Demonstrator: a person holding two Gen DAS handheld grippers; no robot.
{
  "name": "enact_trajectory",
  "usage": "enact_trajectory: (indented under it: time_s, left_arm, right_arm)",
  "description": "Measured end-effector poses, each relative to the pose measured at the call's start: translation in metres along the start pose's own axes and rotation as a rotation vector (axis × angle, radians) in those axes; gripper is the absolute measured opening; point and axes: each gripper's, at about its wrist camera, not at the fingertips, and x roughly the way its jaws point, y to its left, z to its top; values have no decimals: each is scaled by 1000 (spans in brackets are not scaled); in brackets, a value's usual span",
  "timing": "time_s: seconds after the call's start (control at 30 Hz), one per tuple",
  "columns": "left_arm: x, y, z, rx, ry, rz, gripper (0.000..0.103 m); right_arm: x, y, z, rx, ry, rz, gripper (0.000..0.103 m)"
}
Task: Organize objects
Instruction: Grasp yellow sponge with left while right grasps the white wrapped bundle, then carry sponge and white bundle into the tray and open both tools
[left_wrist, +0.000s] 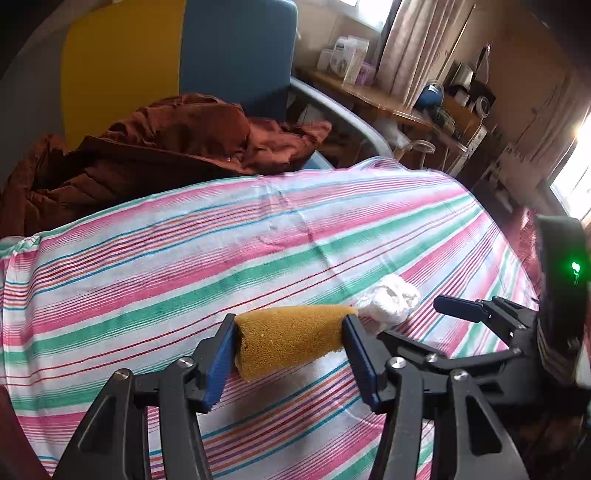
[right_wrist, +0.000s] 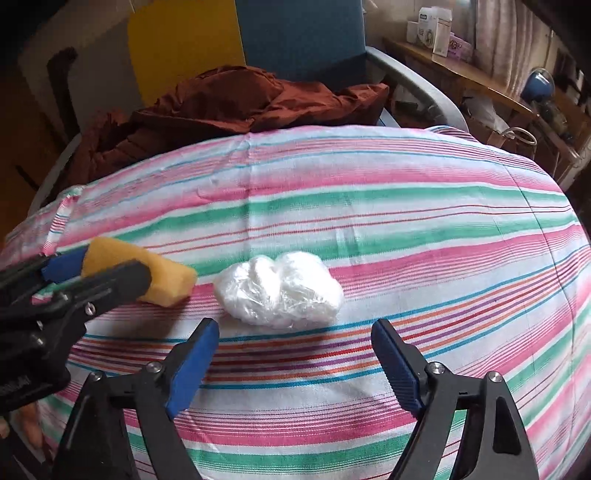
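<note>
left wrist view: nearest my lens is the left claw (left_wrist: 290, 345), and its blue pads are pressed on the two ends of the yellow sponge (left_wrist: 291, 341), which bulges between them, so i read it as gripping the sponge. the sponge's long axis runs straight across from pad to pad and sits just above the striped bed sheet (left_wrist: 229, 258). taking the sponge as my landmark, the white plastic bundle (left_wrist: 388, 301) lies just beyond its right end, touching or nearly so; i cannot tell which. further right of the sponge is the right claw (left_wrist: 460, 306), of which only one finger shows here. well behind the sponge a rust-brown jacket (left_wrist: 166, 147) is heaped at the head of the bed. the boxes on the far desk (left_wrist: 347, 59) carry print too small to read.

right wrist view: nearest is the right claw (right_wrist: 295, 354), jaws standing wide with nothing between them. the bundle (right_wrist: 279, 290) lies on the sheet (right_wrist: 406, 206) dead ahead of the gap, just past the fingertips, its long axis crosswise to the claw and about as wide as the opening. the sponge (right_wrist: 147, 273), in the left claw (right_wrist: 110, 269), is just left of the bundle, a small gap apart. i judge the right claw nearer the bundle; a short push forward and down should straddle it. white boxes (right_wrist: 432, 26) behind show lettering, not legible.
</note>
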Motion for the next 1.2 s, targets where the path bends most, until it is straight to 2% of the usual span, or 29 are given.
enact_trajectory:
  time_s: [0.1,0.17,0.33,0.5,0.57,0.6,0.8,0.93,1.2]
  left_arm:
    - [-14,7,-5,-19,-23,-23,55]
    - [-27,10,-9,-24,-45,-29,55]
    - [-60,18,-20,-63,-72,-47,55]
    - [-91,23,-38,-86,-89,-36,55]
    - [-103,28,-45,-101,-93,-30,55]
    - [-110,30,-48,-110,-95,-29,55]
    - [-159,41,-73,-131,-143,16,55]
    - [-208,62,-98,-164,-208,69,56]
    - [-280,149,-163,-370,-280,215,56]
  right_arm:
    - [-6,-12,2,63,-14,38,98]
    - [-9,-21,3,125,-25,76,99]
    - [-2,-19,9,143,-33,52,102]
    - [12,-6,16,86,-6,7,102]
    - [18,-1,17,54,19,-27,86]
    - [23,1,17,43,42,-47,67]
    - [6,15,7,-14,21,-62,65]
    - [-32,44,-5,-64,-35,18,65]
    - [-97,179,-51,-295,-110,276,66]
